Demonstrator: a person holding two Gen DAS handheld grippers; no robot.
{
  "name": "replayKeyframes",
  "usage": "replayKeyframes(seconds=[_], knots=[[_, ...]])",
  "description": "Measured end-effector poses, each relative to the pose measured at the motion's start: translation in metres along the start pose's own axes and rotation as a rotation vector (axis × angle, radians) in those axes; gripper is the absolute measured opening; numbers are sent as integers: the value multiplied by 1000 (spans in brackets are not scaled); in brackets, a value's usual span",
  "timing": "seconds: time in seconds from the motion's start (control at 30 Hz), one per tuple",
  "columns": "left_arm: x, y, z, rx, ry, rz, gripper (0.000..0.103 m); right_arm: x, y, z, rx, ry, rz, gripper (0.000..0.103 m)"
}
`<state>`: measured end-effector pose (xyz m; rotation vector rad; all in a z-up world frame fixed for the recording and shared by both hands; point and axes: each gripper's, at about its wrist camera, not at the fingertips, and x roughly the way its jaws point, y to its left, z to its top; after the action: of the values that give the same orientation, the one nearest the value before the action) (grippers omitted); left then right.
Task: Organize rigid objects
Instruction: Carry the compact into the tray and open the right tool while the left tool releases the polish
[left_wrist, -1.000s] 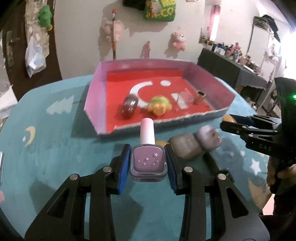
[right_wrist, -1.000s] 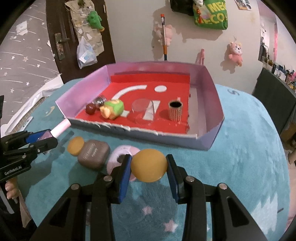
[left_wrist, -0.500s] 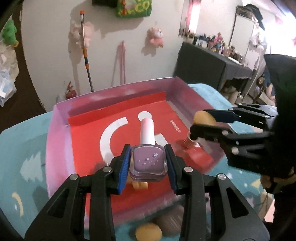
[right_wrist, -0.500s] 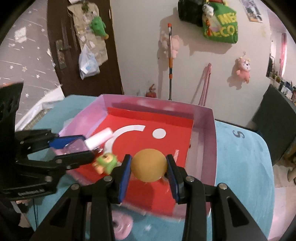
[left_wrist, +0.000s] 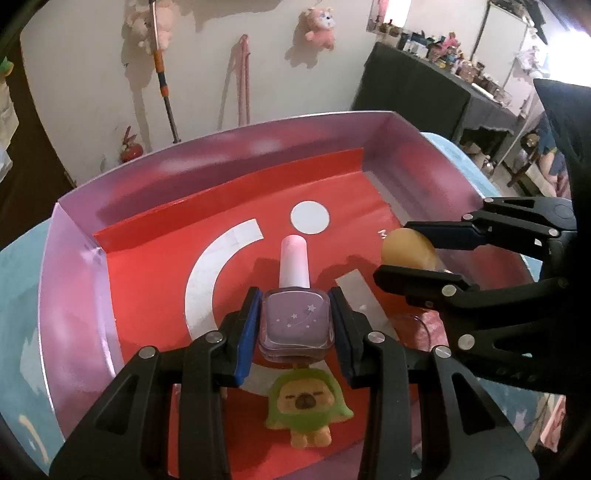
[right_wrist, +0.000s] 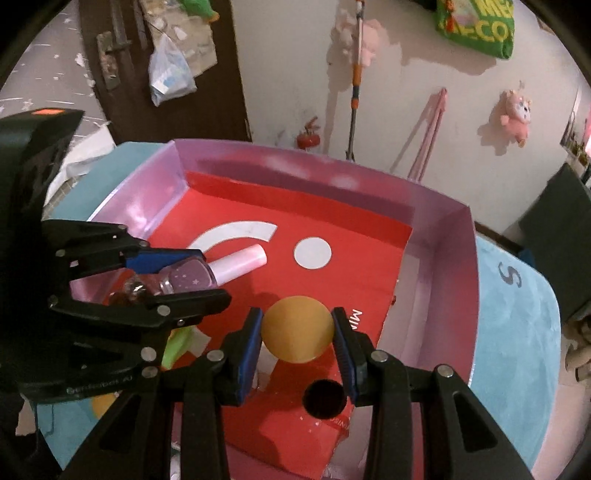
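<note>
Left gripper (left_wrist: 295, 325) is clamped on a polish bottle (left_wrist: 295, 323), pads on its two flat sides, pink cap pointing away; right gripper (right_wrist: 298, 334) is clamped on a tan ball (right_wrist: 297, 328), pinched across its widest part. Both hang over the tray (left_wrist: 77, 280), nose-down, w/ nothing yet set on the red floor.

Step in hand, as I read it: lay both items in the tray. To do it well: drop each low before letting go, esp. the ball, which will roll if released high; better to park it vs. a wall or in a corner; lower the bottle till its base or side rests on the floor, then part the pads slowly so it doesn't tip onto the toy.

Bottle sits mid-tray, above the white arc; a green toy (left_wrist: 308, 406) lies directly near-side of it, under the left gripper, so aim further in or left. Ball is right of the bottle, near the right wall; a dark cup (right_wrist: 325, 398) stands just near-side of it, so clear that; the two grippers are close, so release one at a time.
</note>
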<state>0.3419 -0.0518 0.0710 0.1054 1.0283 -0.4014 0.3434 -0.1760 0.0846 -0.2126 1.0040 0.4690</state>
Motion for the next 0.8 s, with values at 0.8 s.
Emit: replayKeyframes(seconds=[0.8], knots=[[25,3,5,-24,59,23,34,37,0,3,-16,130,-67,40]])
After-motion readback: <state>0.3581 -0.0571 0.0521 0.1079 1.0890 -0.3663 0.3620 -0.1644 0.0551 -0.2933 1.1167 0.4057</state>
